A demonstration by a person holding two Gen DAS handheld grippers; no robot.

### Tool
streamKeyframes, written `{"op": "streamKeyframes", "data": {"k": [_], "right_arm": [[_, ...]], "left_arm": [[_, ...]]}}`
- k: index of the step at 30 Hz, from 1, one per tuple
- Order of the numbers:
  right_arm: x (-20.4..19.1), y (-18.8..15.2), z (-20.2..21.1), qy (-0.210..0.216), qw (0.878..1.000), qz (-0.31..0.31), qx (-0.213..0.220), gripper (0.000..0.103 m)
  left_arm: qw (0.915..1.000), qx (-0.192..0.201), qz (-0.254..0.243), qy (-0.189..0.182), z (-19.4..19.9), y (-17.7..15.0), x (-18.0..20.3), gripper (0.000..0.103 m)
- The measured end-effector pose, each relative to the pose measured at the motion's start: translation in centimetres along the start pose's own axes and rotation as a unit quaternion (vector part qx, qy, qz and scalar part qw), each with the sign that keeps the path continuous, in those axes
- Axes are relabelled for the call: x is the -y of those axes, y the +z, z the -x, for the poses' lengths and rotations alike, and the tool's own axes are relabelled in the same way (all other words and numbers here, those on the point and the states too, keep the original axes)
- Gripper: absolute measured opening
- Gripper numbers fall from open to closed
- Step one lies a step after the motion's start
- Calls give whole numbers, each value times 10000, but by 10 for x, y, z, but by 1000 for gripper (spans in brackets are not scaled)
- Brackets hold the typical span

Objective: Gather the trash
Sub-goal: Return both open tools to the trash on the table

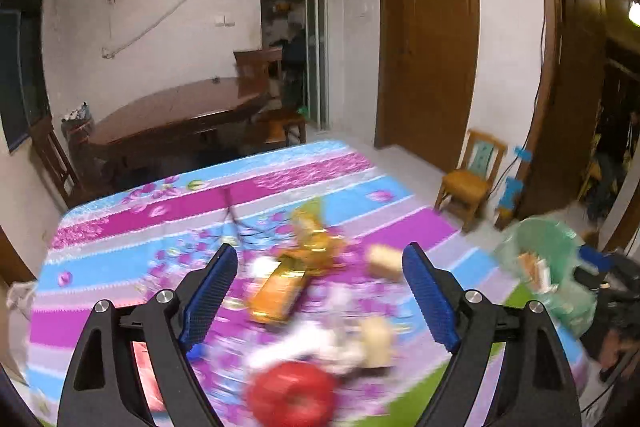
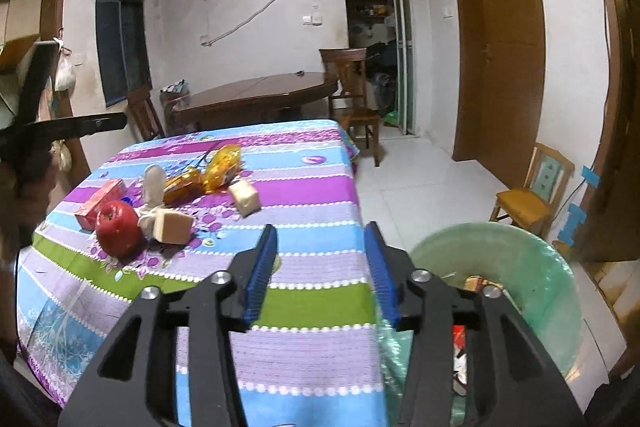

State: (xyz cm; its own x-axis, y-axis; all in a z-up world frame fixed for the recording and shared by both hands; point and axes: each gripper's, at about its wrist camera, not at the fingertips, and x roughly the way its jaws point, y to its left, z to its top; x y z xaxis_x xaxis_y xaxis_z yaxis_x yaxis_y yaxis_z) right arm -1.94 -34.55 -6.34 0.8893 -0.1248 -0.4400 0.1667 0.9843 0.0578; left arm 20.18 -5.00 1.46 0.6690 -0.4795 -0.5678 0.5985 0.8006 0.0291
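Left wrist view: left gripper (image 1: 320, 291) spread wide, nothing between the pads, hanging over the litter pile on the striped tablecloth (image 1: 120, 239). Frame is heavily smeared, so item edges are mush. Under the jaws: orange wrapper (image 1: 280, 291), beige block (image 1: 384, 261) near the right finger, second beige block (image 1: 376, 343) lower, white crumpled paper (image 1: 316, 343), red apple (image 1: 292, 397) at bottom edge. Green bin (image 1: 552, 267) sits off the table's right side w/ some trash already inside.
Risks here: pile is tight, so a wide close could pinch two things at once or nudge the apple (prob not trash, and it rolls). Wrapper is thin and slick, pads may slide off it. Paper squashes, may slip out mid-carry.

Right wrist view: right gripper (image 2: 322, 267) partly parted, empty, above the near table edge just left of the bin (image 2: 520, 267). No item seen between the blue pads. Pile sits well apart at far left: apple (image 2: 118, 229), beige block (image 2: 174, 225) touching it, other block (image 2: 245, 197), gold wrapper (image 2: 224, 163), red box (image 2: 102, 201), white paper (image 2: 154, 183).
Risks: bin liner is loose and hangs against the cloth, so a finger could snag it and tip the bin. Both arms going for the same pile could clash (left tool already shows at frame left). Cloth overhang can drag if caught.
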Motion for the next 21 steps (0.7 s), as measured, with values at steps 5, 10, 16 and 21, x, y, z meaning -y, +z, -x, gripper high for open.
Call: {"op": "streamKeyframes", "data": {"k": [5, 10, 16, 21], "right_arm": [[-5, -2, -6, 42, 9999, 8, -119, 55], [-8, -4, -17, 48, 9996, 13, -284, 59], [-9, -7, -31, 69, 9989, -74, -450, 60], [-9, -8, -36, 119, 9986, -113, -499, 60]], "left_arm": [[9945, -886, -397, -390, -58, 0, -41, 73], [9840, -1284, -1053, -645, -97, -18, -37, 71], [9802, -1507, -1089, -684, -127, -27, -35, 74], [9733, -1924, -1068, -647, -162, -36, -37, 73]]}}
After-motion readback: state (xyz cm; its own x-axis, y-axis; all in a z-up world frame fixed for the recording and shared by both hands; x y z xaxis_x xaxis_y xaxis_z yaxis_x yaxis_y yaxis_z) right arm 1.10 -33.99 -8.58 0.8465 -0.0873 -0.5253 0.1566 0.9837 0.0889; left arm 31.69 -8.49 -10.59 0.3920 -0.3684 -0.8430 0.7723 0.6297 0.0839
